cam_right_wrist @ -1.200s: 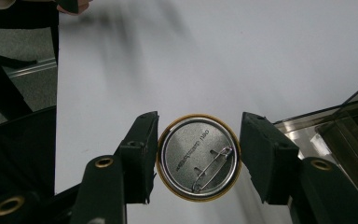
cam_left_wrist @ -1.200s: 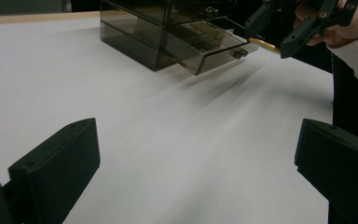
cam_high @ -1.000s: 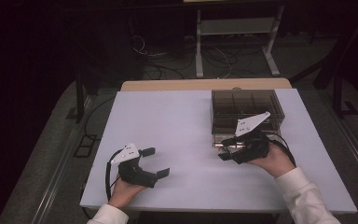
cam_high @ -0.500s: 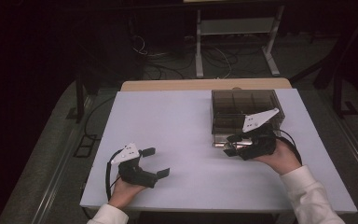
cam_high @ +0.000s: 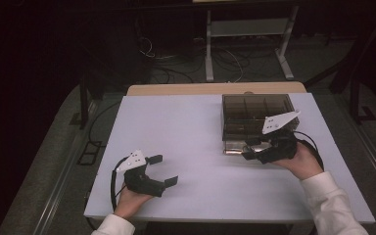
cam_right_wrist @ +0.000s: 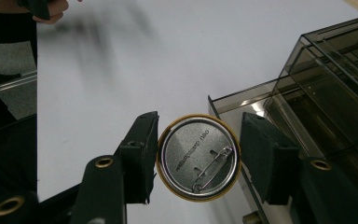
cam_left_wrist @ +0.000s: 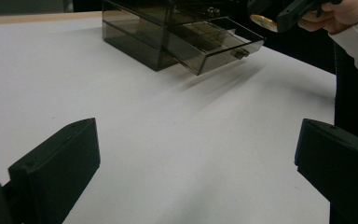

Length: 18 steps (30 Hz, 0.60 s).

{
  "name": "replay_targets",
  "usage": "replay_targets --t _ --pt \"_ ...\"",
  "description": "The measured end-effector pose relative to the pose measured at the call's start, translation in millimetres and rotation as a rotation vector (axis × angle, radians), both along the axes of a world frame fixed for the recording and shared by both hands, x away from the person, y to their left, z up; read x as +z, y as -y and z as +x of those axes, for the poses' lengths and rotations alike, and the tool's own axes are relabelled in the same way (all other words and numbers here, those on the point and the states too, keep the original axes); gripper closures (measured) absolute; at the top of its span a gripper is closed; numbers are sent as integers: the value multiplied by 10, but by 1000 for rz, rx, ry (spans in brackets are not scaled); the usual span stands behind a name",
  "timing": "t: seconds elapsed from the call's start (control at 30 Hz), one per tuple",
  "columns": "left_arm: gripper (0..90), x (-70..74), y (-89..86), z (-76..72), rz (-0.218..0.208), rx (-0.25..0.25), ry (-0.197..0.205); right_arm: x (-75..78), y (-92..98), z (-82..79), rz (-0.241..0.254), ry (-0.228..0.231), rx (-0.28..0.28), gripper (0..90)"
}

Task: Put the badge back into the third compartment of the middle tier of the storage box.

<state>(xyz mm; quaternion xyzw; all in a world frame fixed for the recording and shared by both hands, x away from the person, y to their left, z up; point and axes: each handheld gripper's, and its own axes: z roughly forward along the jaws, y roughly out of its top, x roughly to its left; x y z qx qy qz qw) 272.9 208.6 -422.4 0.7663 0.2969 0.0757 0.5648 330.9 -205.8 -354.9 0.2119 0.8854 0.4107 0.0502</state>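
A round pin badge [cam_right_wrist: 198,158] with a gold rim shows its metal back and safety pin. My right gripper [cam_right_wrist: 199,122] is shut on it, one pad on each side of the rim. It hangs over the front corner of the pulled-out bottom drawer [cam_right_wrist: 242,103] of a smoked clear drawer box [cam_high: 257,110] at the table's right. In the high view the right gripper [cam_high: 250,150] is at the box's front. The left gripper view shows the badge [cam_left_wrist: 262,22] above the drawer [cam_left_wrist: 214,42]. My left gripper [cam_high: 164,170] rests open at the front left, with nothing between its fingers.
The white table [cam_high: 200,127] spreads between the two hands. A wooden board [cam_high: 215,88] edges its far side. Cables and a metal stand [cam_high: 247,34] lie on the dark floor beyond. White sleeves come in from the bottom edge.
My right gripper has shifted a little to the right along the box's front, with the badge still in it. The left gripper has stayed in place.
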Motion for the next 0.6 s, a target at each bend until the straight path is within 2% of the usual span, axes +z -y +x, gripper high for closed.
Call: replay_targets --t 0.6 --pt "0 1 -1 -4 0 5 0 49 231 99 -3 1 -53 468"
